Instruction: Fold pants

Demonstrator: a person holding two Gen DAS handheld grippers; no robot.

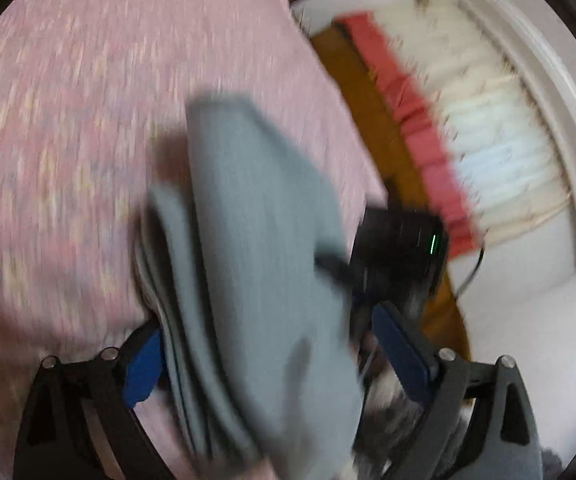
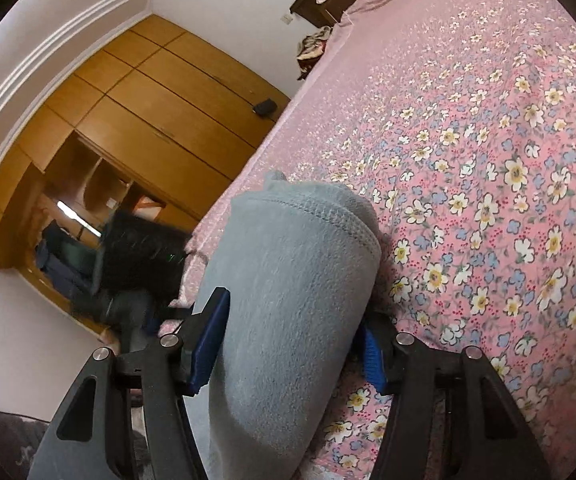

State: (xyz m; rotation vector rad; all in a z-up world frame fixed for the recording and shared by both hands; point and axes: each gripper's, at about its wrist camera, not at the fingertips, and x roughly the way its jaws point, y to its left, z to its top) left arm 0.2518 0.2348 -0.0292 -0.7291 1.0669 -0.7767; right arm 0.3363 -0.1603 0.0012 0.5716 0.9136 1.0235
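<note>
Pants (image 2: pixel 292 280) of grey fleece lie bundled in thick folds on a bed covered with a pink flowered sheet (image 2: pixel 488 128), close to the bed's near left edge. In the right wrist view the bundle rises between the two blue pads of the right gripper (image 2: pixel 284 344); the left pad (image 2: pixel 210 344) presses against the cloth's side, and the right pad (image 2: pixel 372 354) is partly hidden behind the bulge, so the gripper looks clamped on the pants. A stitched hem runs across the far end of the bundle.

The left wrist view is heavily blurred. There the same grey cloth (image 1: pixel 256 260) hangs in stacked layers between the fingers of the left gripper (image 1: pixel 264 356). Its jaws stand wide apart: the left pad (image 1: pixel 144 368) sits right at the edge of the folds, while the right pad (image 1: pixel 402 352) stands clear of the cloth with a gap showing. Whether the left pad touches the cloth cannot be told through the blur.

Beyond the bed's left side in the right wrist view stands a wooden wardrobe (image 2: pixel 160 92) with open shelves, and a black device (image 2: pixel 144 252) with a small green light shows just beside the bundle. In the left wrist view a black device with a green light (image 1: pixel 404 248) sits to the right of the cloth, near a red strip of fabric (image 1: pixel 416 128) and white drapery (image 1: pixel 496 148).
</note>
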